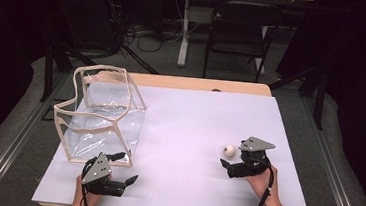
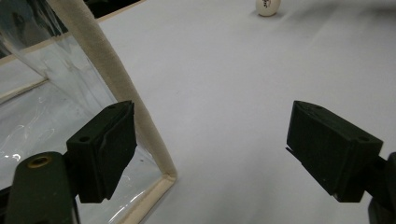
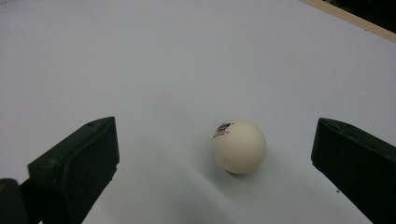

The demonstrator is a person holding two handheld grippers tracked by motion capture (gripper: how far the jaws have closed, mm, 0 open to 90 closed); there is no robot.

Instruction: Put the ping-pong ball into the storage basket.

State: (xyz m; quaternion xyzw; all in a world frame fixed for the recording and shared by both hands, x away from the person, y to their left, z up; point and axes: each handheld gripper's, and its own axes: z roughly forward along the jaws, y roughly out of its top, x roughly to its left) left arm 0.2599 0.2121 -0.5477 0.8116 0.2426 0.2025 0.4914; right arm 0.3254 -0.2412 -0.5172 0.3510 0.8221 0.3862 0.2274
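High view: the ball (image 1: 229, 150) lay on the white table (image 1: 193, 129), right of centre, well apart from the clear bag (image 1: 101, 113) standing open at the left. The right gripper (image 1: 230, 160) sat just beside the ball on its near side, jaws spread; the left gripper (image 1: 132, 180) rested near the bag's front corner, also spread and holding nothing. Left gripper view: both jaws stood wide apart with bare table between them; the bag's cloth-edged corner (image 2: 140, 126) sat just by the left jaw, whether touching it I could not tell; the ball (image 2: 267, 6) was far off at the top edge. Right gripper view: the ball (image 3: 238, 146) sat on the table between the open jaws, nearer the right one, touching neither; a small printed mark faced up. Judgement: the step in hand was the approach to grasp the ball, likely for placing in the bag. The next move called for advancing slightly and centring the ball, then closing gently, since a light round ball would roll off at an off-centre nudge.
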